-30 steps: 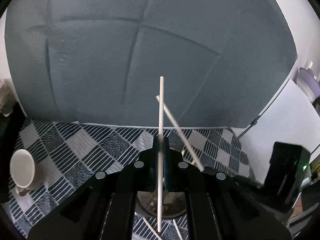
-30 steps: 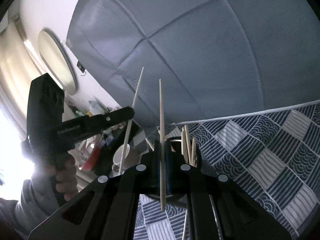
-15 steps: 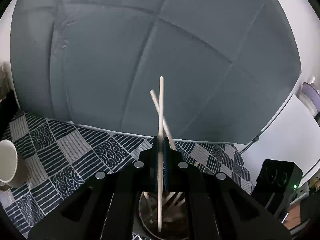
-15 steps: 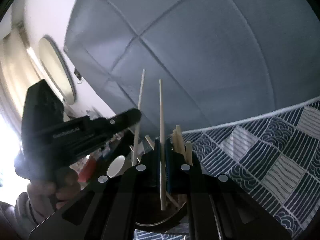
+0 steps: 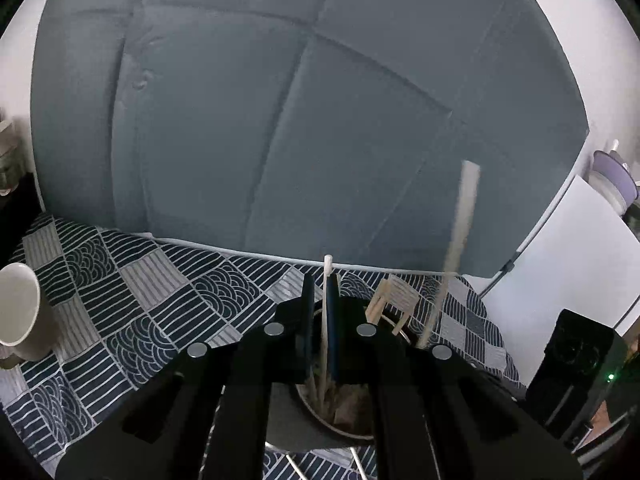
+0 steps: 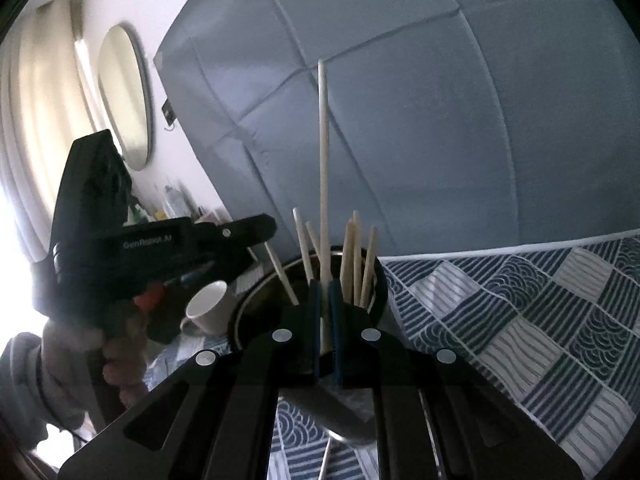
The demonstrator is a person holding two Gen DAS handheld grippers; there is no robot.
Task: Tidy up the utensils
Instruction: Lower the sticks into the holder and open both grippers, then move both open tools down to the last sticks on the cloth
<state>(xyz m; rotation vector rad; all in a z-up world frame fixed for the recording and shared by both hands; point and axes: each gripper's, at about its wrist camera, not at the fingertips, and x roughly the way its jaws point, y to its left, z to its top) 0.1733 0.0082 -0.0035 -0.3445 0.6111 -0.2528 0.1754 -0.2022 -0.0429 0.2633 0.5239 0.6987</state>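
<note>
A metal cup (image 5: 316,414) stands just below my left gripper (image 5: 320,308), with several wooden chopsticks (image 5: 386,300) leaning in it. The left gripper is shut on a pale chopstick (image 5: 327,280). Only a short top end shows above the pads, and its blurred lower end reaches into the cup. In the right wrist view my right gripper (image 6: 325,312) is shut on a long upright chopstick (image 6: 322,160), right over the cup (image 6: 340,420) and its several chopsticks (image 6: 352,256). The left gripper (image 6: 200,240), held by a hand (image 6: 120,364), reaches in from the left.
A navy and grey checked cloth (image 5: 152,304) covers the table. A white mug (image 5: 20,312) stands at the left and shows behind the cup (image 6: 208,312) in the right view. A grey padded panel (image 5: 280,120) rises behind. The right tool's black body (image 5: 576,364) sits at the right.
Both grippers have sunk toward the cup. The left chopstick has slid down between the pads, so its top is now just above them. The right chopstick has swung to the right in the left view.
</note>
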